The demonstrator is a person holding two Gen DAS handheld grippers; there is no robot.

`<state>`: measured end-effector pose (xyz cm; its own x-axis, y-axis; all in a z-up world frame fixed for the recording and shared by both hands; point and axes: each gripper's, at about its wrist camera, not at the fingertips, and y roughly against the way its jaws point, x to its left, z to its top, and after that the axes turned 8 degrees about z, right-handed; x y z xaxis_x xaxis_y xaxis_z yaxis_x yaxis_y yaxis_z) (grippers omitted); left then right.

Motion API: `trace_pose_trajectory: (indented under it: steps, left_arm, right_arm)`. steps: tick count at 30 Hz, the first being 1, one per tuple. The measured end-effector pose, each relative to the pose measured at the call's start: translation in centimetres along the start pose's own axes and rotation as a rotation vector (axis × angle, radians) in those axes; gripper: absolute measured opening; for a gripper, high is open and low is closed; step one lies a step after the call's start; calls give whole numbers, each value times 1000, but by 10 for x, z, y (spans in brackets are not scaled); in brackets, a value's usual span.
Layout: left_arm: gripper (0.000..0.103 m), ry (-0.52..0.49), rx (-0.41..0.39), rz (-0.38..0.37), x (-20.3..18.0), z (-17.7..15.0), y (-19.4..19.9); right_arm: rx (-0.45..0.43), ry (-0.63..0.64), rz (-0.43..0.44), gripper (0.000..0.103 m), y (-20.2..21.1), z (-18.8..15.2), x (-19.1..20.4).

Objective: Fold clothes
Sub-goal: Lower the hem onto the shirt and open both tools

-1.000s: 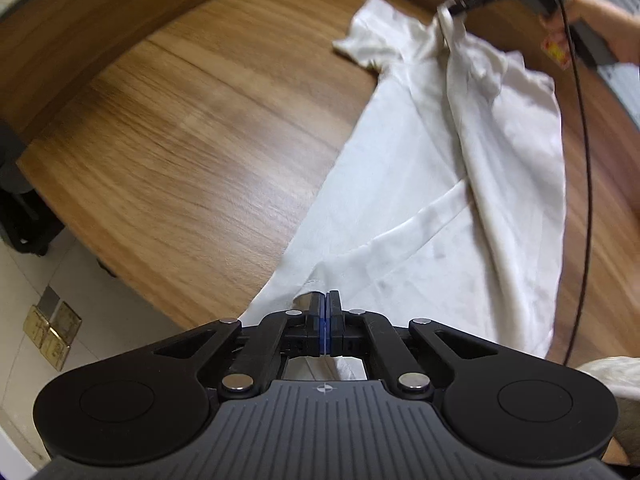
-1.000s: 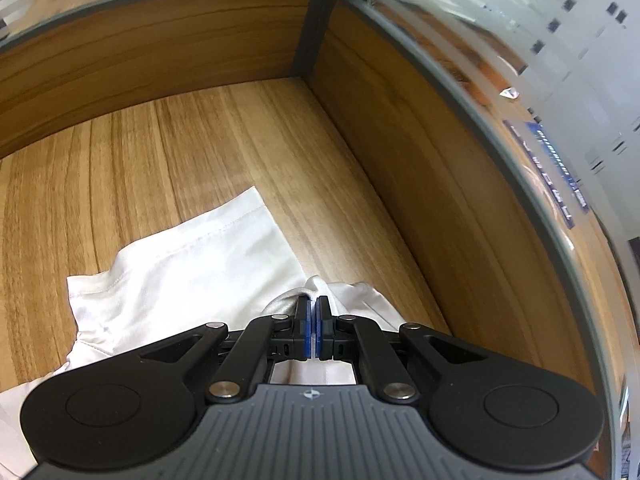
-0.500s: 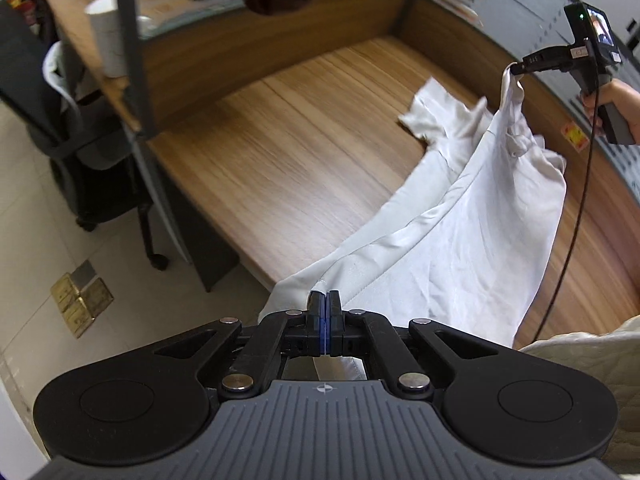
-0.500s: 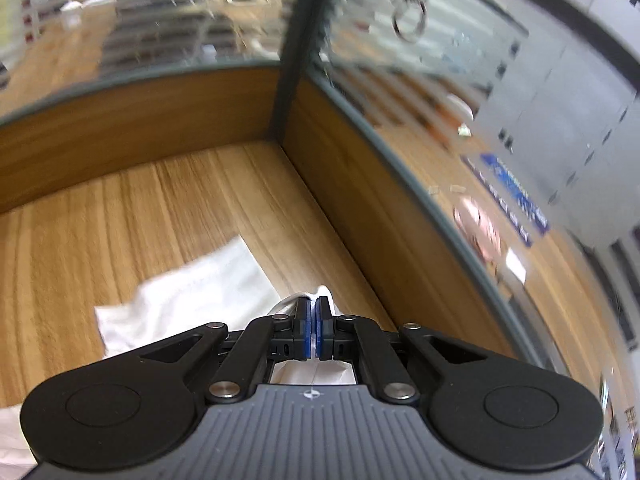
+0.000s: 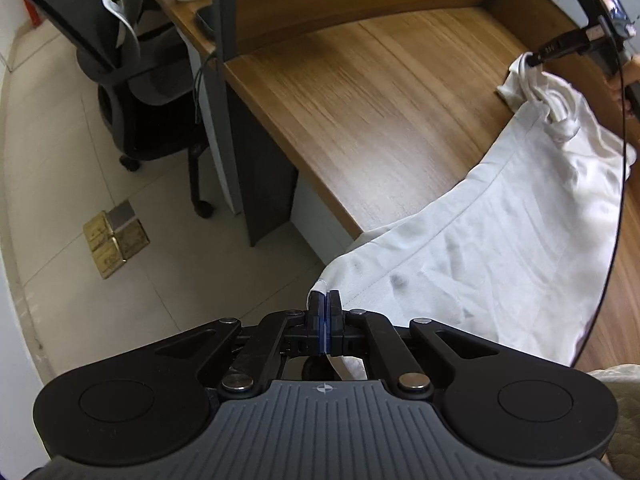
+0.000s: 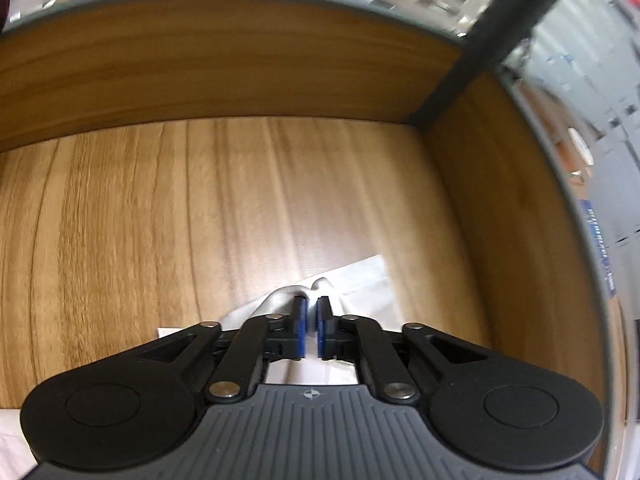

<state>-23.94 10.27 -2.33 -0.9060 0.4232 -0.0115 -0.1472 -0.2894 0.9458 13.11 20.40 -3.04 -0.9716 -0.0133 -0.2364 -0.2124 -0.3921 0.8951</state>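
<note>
Since a second ago my left tool (image 5: 327, 300) has carried its corner of the white shirt (image 5: 500, 248) off the near edge of the table (image 5: 380, 100), so its camera now looks down past the edge to the tiled floor (image 5: 60, 200) and an office chair (image 5: 152, 92). A second ago it sat low over the wood with the shirt lying flat ahead. The right tool (image 6: 311, 305), pressed shut on the fabric then, now shows a clear gap between its blue pads.

The left tool is clamped on the hem corner of the shirt, pads pressed together with a fold of cloth pinched between them. From there the shirt stretches up and to the right across the table, partly draped over the near edge, towards the right tool (image 5: 534, 60) seen far off at the upper right, where the collar end bunches into a knot of folds just below its tip.

In the right wrist view the jaws are opening. A rolled edge of the shirt (image 6: 360, 284) lies just ahead of the pads and below them, resting on the table (image 6: 200, 220) near the corner where the two wooden partitions (image 6: 240, 68) meet. I see no cloth pressed between the pads. That view is blurred.
</note>
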Motion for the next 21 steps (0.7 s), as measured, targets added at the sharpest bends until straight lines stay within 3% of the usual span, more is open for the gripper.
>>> trace_pose_trajectory:
  steps: [3, 7, 10, 16, 21]
  left_arm:
    - [9, -26, 5, 1, -5, 4, -3]
    - [28, -81, -28, 2, -14, 13, 1]
    - [32, -126, -65, -3, -21, 21, 7]
    - [37, -208, -93, -63, -36, 49, 12]
    - [41, -294, -101, -107, -55, 70, 6]
  right_arm:
    - [-21, 8, -6, 44, 6, 2, -2]
    - [-61, 0, -4, 54, 23, 0, -2]
    - [-98, -22, -6, 67, 48, -11, -6]
    - [-119, -103, 11, 73, 90, -52, -19]
    - [-94, -182, 4, 76, 103, -85, -7]
